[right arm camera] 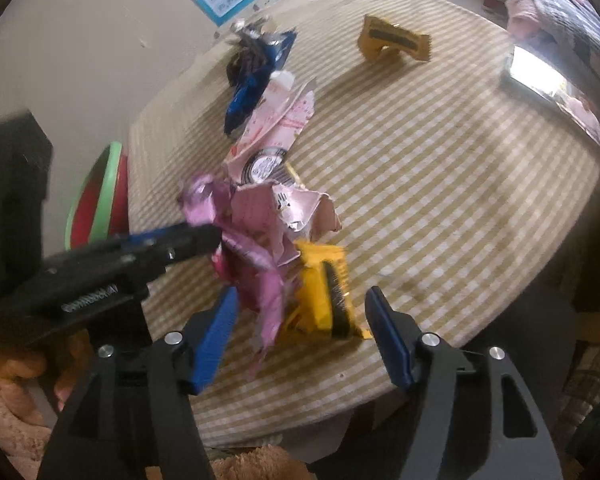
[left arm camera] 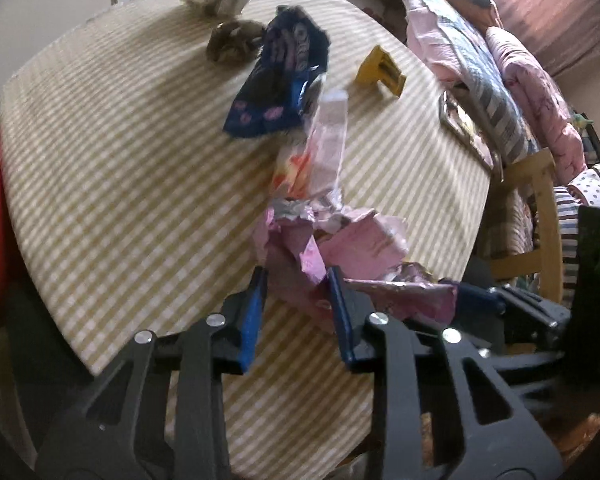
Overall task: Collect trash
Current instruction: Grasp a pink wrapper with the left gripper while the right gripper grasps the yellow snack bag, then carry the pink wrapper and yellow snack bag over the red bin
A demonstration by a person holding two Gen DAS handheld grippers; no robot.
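Observation:
A crumpled pink wrapper [left arm camera: 360,240] lies near the front of the striped table [left arm camera: 120,160]. My left gripper [left arm camera: 298,276] is shut on its near end. In the right wrist view the same gripper [right arm camera: 204,236] comes in from the left and pinches the pink wrapper [right arm camera: 256,220]. My right gripper [right arm camera: 302,296] stands open, its fingers either side of a yellow wrapper [right arm camera: 324,280] and the pink wrapper's hanging tail, not pressing on them. Farther back lie a clear pink-printed wrapper [left arm camera: 324,148], a dark blue wrapper [left arm camera: 276,80] and another yellow wrapper [left arm camera: 380,70].
A red bin with a green rim [right arm camera: 100,200] stands beside the table's left edge. Brownish crumpled trash [left arm camera: 232,42] and a silvery wrapper [left arm camera: 220,0] lie at the far end. A flat framed device [right arm camera: 536,76] sits at the right edge, with a wooden chair [left arm camera: 540,220] and bedding [left arm camera: 500,60] beyond.

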